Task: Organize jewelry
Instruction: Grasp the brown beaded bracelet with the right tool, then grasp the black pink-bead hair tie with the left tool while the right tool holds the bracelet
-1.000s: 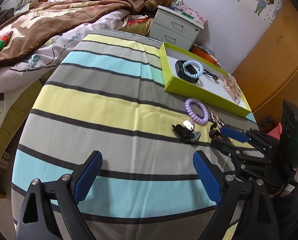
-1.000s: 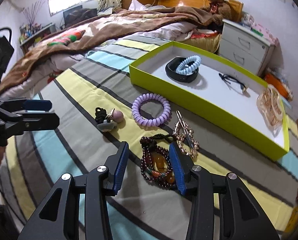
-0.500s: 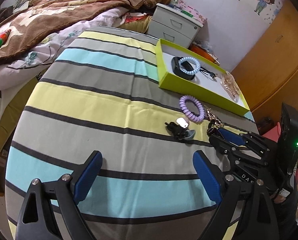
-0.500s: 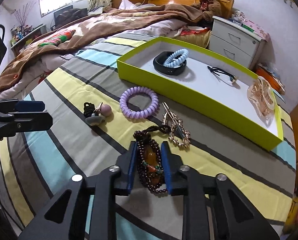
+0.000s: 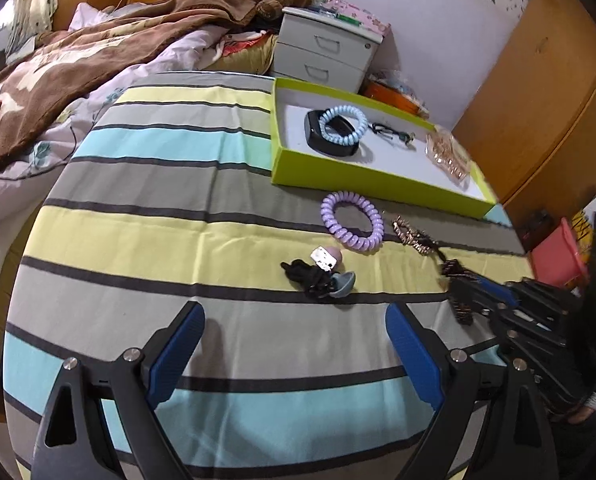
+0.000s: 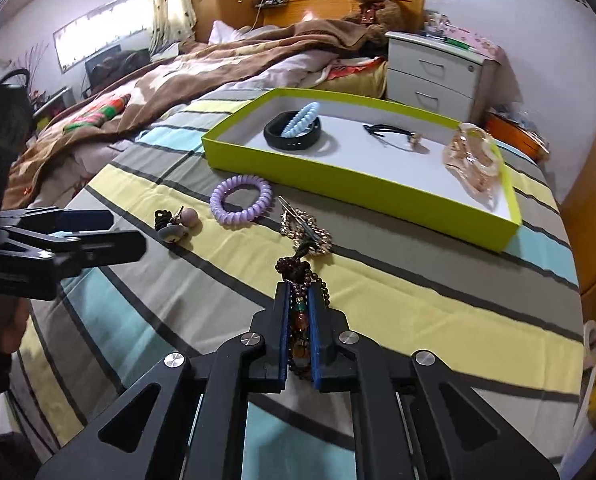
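Observation:
My right gripper (image 6: 299, 304) is shut on a dark beaded bracelet (image 6: 301, 276) with amber and green beads; its tassel end trails forward on the striped cloth. In the left wrist view the same gripper (image 5: 463, 286) grips the beads (image 5: 459, 312) at the right. My left gripper (image 5: 294, 340) stands open above the cloth with nothing between its fingers. A black hair tie with charms (image 5: 317, 274) lies just ahead of it. A purple coil hair tie (image 6: 240, 199) and a gold chain piece (image 6: 305, 232) lie before the green tray (image 6: 357, 188).
The tray holds a black band with a light blue coil tie (image 6: 298, 120), a black cord (image 6: 393, 134) and a gold hair claw (image 6: 473, 156). A bed with a brown blanket (image 6: 202, 68) lies at the left, a white drawer unit (image 6: 433, 76) behind the tray.
My right gripper has shut on the beaded bracelet, which lay between its open fingers a second ago. The left gripper has drifted sideways, still open.

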